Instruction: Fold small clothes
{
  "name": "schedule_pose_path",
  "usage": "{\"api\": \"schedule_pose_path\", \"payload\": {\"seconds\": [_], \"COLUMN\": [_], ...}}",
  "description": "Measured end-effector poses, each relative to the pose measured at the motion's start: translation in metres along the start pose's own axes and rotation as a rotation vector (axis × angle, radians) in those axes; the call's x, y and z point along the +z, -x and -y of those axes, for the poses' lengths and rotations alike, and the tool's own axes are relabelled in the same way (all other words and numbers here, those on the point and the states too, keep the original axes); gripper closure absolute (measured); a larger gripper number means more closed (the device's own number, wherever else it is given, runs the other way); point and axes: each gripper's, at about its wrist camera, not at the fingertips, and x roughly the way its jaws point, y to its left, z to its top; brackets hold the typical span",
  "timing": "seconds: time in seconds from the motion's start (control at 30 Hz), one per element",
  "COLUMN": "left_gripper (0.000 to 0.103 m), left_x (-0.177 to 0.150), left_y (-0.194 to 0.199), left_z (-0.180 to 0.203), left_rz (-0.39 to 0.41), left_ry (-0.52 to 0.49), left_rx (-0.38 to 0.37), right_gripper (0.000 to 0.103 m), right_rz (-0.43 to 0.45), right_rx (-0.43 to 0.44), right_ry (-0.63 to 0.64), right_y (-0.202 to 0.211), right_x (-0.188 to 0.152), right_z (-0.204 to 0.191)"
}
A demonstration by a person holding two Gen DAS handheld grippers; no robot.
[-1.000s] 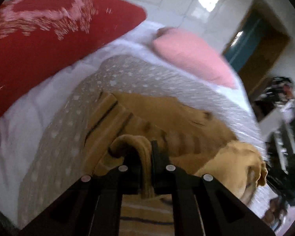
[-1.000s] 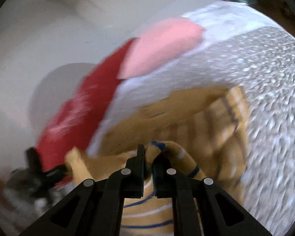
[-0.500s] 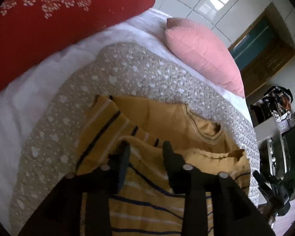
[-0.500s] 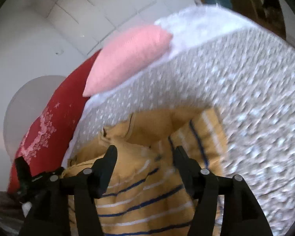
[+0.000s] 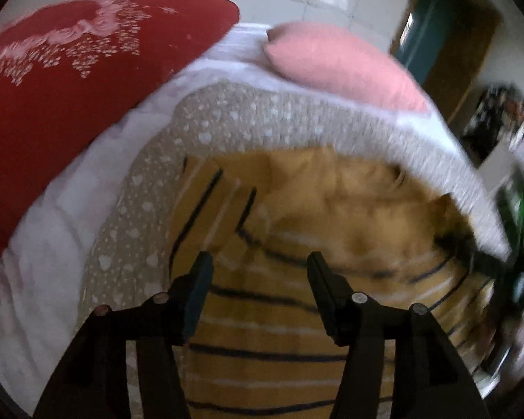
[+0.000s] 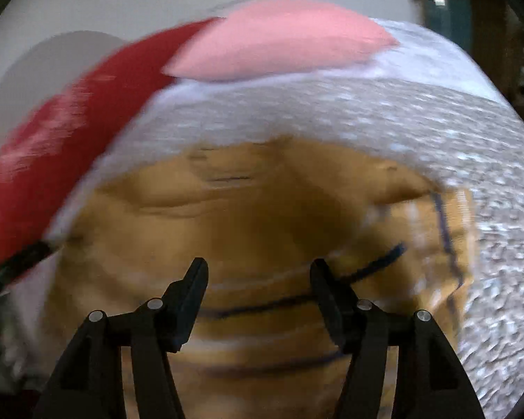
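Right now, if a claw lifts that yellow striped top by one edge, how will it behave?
The top will probably go limp and drape, since it already lies in soft folds and wrinkles on the blanket. It looks thin and light, so it should lift easily. A folded layer may well fall open, as nothing pins it.

My left gripper (image 5: 258, 267): matte black angular fingers, four silver round screw heads across the linkage. My right gripper (image 6: 258, 272): same black build, same four silver screws.
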Motion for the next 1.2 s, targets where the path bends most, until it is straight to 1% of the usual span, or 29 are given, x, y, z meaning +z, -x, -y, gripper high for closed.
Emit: {"api": "schedule_pose_path", "payload": {"seconds": [0.03, 0.07, 0.13, 0.2, 0.27, 0.33, 0.43, 0.5, 0.63, 0.73, 0.77, 0.87, 0.9, 0.97, 1.1, 1.2], "left_gripper": [0.044, 0.044, 0.044, 0.044, 0.044, 0.044, 0.044, 0.044, 0.044, 0.043, 0.039, 0.027, 0.025, 0.018, 0.018, 0.018], "left_x": [-0.003, -0.003, -0.002, 0.005, 0.009, 0.009, -0.001, -0.011, -0.039, -0.066, -0.079, -0.101, -0.107, -0.118, -0.131, -0.137], "left_y": [-0.008, -0.018, -0.033, -0.045, -0.048, -0.042, -0.024, -0.006, 0.041, 0.083, 0.1, 0.131, 0.139, 0.152, 0.161, 0.153], "left_z": [0.003, 0.004, -0.003, -0.023, -0.048, -0.059, -0.058, -0.053, -0.036, -0.013, -0.002, 0.019, 0.023, 0.034, 0.051, 0.062], "left_rz": [-0.015, -0.033, -0.052, -0.074, -0.091, -0.085, -0.056, -0.028, 0.06, 0.159, 0.21, 0.309, 0.331, 0.368, 0.363, 0.323], "left_ry": [-0.026, -0.047, -0.033, 0.062, 0.201, 0.253, 0.216, 0.181, 0.096, 0.018, -0.011, -0.047, -0.05, -0.04, -0.015, -0.014], "left_rx": [0.039, 0.085, 0.133, 0.11, 0.043, 0.019, 0.057, 0.066, 0.092, 0.139, 0.163, 0.209, 0.219, 0.224, 0.201, 0.177], "right_gripper": [0.038, 0.038, 0.039, 0.038, 0.038, 0.037, 0.033, 0.033, 0.033, 0.033, 0.033, 0.03, 0.03, 0.03, 0.029, 0.028], "right_rz": [-0.006, 0.002, 0.024, 0.054, 0.078, 0.101, 0.12, 0.116, 0.117, 0.147, 0.155, 0.182, 0.188, 0.2, 0.221, 0.236], "right_rx": [-0.076, -0.084, -0.089, -0.095, -0.122, -0.151, -0.156, -0.161, -0.177, -0.208, -0.22, -0.232, -0.239, -0.253, -0.28, -0.31], "right_ry": [-0.007, -0.015, -0.045, -0.055, -0.028, 0.012, 0.048, 0.067, 0.085, 0.102, 0.102, 0.1, 0.099, 0.098, 0.099, 0.106], "right_y": [-0.01, -0.014, -0.008, 0.004, 0.019, 0.037, 0.061, 0.073, 0.092, 0.111, 0.115, 0.129, 0.133, 0.14, 0.15, 0.154], "right_x": [0.003, 0.005, 0.008, 0.008, 0.003, -0.004, -0.021, -0.035, -0.063, -0.084, -0.089, -0.105, -0.11, -0.119, -0.134, -0.144], "right_z": [0.007, 0.01, 0.016, 0.015, 0.01, 0.005, 0.001, -0.003, -0.012, -0.019, -0.021, -0.026, -0.028, -0.03, -0.032, -0.034]}}
